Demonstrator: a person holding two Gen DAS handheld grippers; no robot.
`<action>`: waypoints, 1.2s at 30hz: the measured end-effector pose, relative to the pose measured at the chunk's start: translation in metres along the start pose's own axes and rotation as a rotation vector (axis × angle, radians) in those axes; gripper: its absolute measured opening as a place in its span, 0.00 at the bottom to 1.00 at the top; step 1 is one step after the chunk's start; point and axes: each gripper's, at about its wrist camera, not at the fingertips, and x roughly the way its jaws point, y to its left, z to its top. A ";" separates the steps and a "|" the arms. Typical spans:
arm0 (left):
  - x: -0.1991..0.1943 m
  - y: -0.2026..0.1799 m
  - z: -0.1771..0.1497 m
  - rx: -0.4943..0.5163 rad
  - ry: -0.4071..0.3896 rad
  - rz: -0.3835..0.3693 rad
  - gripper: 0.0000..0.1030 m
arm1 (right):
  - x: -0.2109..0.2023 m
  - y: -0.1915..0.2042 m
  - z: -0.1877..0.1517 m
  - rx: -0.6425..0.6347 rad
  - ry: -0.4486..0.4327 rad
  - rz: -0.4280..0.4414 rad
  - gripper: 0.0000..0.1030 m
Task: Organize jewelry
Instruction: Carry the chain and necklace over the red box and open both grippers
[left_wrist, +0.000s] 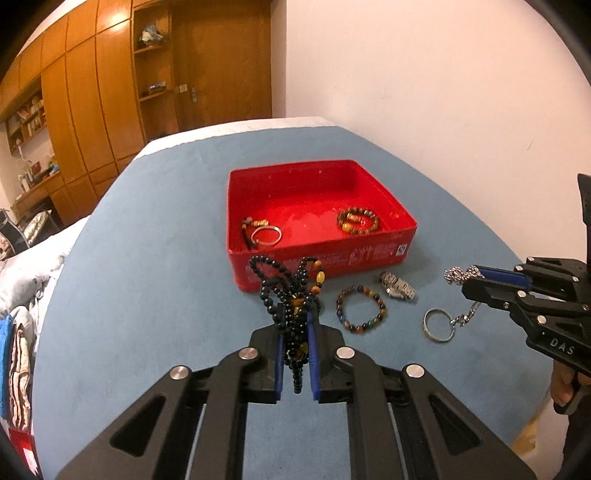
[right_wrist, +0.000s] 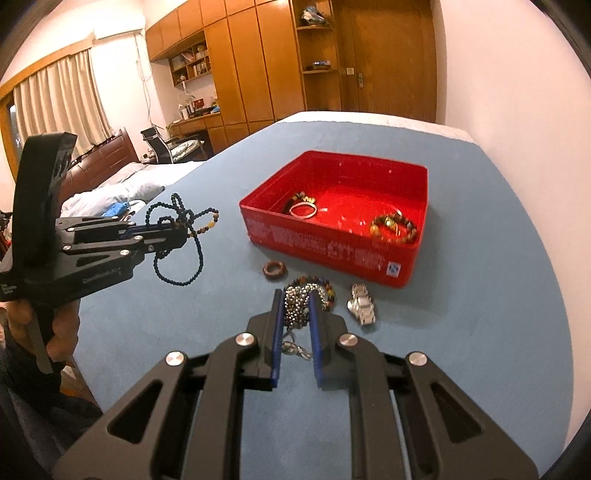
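Observation:
My left gripper (left_wrist: 295, 317) is shut on a long black bead necklace (left_wrist: 291, 284) and holds it above the blue table, just in front of the red box (left_wrist: 321, 258). My right gripper (right_wrist: 295, 299) is shut on a silver chain (right_wrist: 295, 306) with a ring (left_wrist: 437, 325) hanging from it. The red box (right_wrist: 332, 251) holds a brown bead bracelet (left_wrist: 357, 220), a silver bangle (left_wrist: 266, 235) and a dark bracelet. A multicoloured bead bracelet (left_wrist: 361, 309) and a silver watch (left_wrist: 398, 286) lie on the table in front of the box.
A small brown ring (right_wrist: 274, 269) lies on the blue table (right_wrist: 480, 314) left of the box. A white wall stands close behind the table to the right. A bed and wooden cupboards are off to the left.

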 end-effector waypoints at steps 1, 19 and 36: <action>0.000 0.000 0.003 0.005 -0.006 0.002 0.10 | 0.000 -0.001 0.005 -0.007 -0.004 -0.005 0.11; 0.045 0.027 0.101 0.053 -0.047 -0.008 0.10 | 0.038 -0.048 0.112 -0.033 -0.015 -0.032 0.11; 0.195 0.033 0.109 0.030 0.166 -0.072 0.10 | 0.188 -0.094 0.120 0.018 0.212 -0.061 0.11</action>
